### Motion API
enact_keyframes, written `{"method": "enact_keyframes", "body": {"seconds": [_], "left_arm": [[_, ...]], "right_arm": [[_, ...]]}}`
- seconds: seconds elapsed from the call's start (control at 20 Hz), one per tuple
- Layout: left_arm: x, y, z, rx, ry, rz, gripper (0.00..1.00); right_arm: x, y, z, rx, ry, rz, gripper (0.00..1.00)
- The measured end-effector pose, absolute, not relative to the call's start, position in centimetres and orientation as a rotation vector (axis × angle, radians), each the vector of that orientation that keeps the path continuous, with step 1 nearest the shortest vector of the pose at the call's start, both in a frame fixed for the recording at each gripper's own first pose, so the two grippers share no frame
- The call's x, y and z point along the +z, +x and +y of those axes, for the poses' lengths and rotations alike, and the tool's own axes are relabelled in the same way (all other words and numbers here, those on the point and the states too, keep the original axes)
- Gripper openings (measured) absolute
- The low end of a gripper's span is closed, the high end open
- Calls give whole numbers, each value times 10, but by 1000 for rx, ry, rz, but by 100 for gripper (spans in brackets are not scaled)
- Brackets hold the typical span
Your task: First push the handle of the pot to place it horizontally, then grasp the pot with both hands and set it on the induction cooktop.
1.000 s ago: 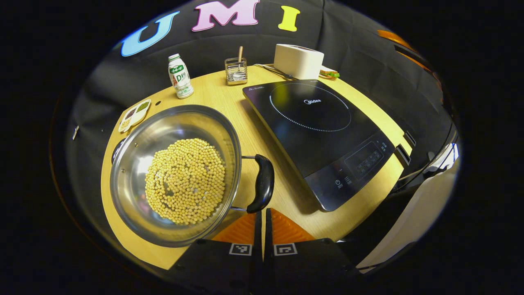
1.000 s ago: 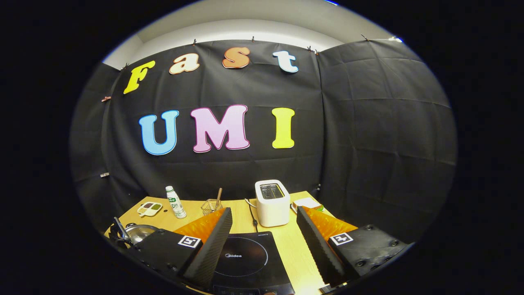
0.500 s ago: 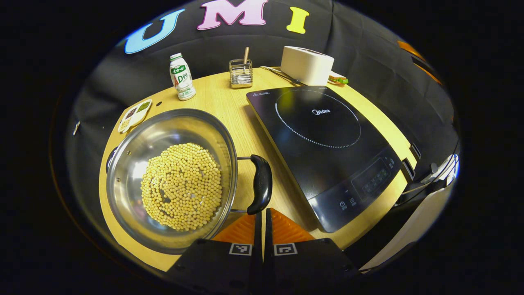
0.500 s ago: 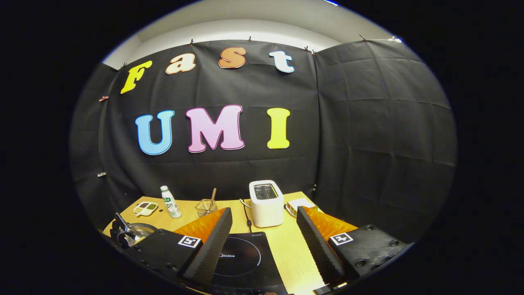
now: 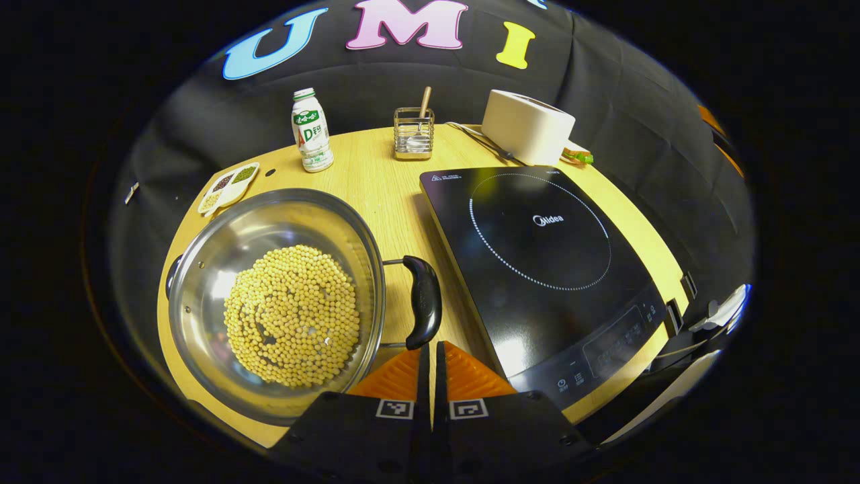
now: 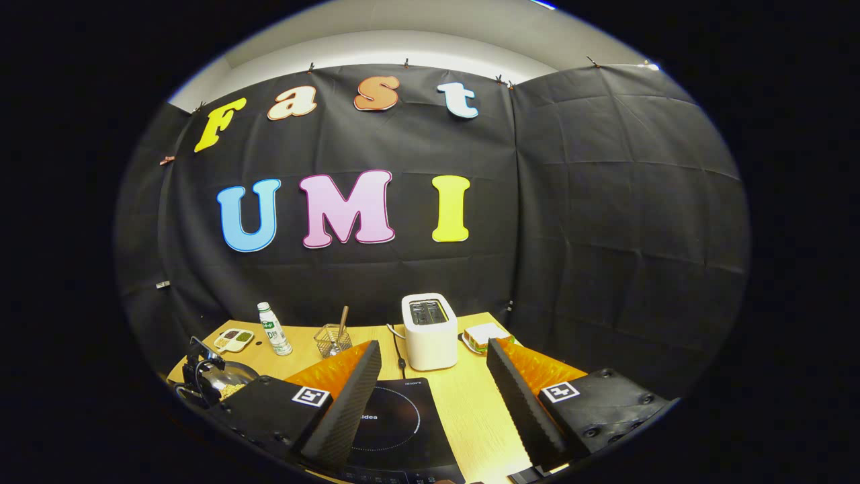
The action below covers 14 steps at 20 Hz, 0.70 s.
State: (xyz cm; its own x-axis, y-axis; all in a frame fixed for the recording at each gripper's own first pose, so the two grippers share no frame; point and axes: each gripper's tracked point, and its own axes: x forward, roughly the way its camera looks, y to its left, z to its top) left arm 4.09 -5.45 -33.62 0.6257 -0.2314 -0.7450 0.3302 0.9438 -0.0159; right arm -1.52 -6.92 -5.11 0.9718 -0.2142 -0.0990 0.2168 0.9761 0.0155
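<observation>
A staged kitchen corner inside a recording booth: black cloth wall (image 6: pixel 605 222) pinned up behind a small wooden table (image 5: pixel 383 181), pale room wall above it at the frame top. Kitchen props crowd the table: induction cooktop (image 5: pixel 537 262) at centre right, white toaster (image 6: pixel 428 331), drink bottle (image 5: pixel 311 132), utensil holder (image 5: pixel 413 133)

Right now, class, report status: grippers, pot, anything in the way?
Left gripper shut, tips at pot handle. Right gripper open above cooktop. Pot of beans on table, beside cooktop.
</observation>
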Motion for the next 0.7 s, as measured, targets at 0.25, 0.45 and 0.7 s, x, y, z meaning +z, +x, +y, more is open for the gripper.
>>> {"method": "enact_keyframes", "body": {"seconds": [0.25,0.45,0.7], "left_arm": [[-335,60,-57,-313,128,814,5],[-334,74,-58,-315,134,800,5],[-331,92,-59,-302,92,783,5]], "right_arm": [[-53,-14,-67,-212,19,106,98],[-55,-15,-68,-210,1,115,98],[-59,-17,-76,-232,7,127,98]]}}
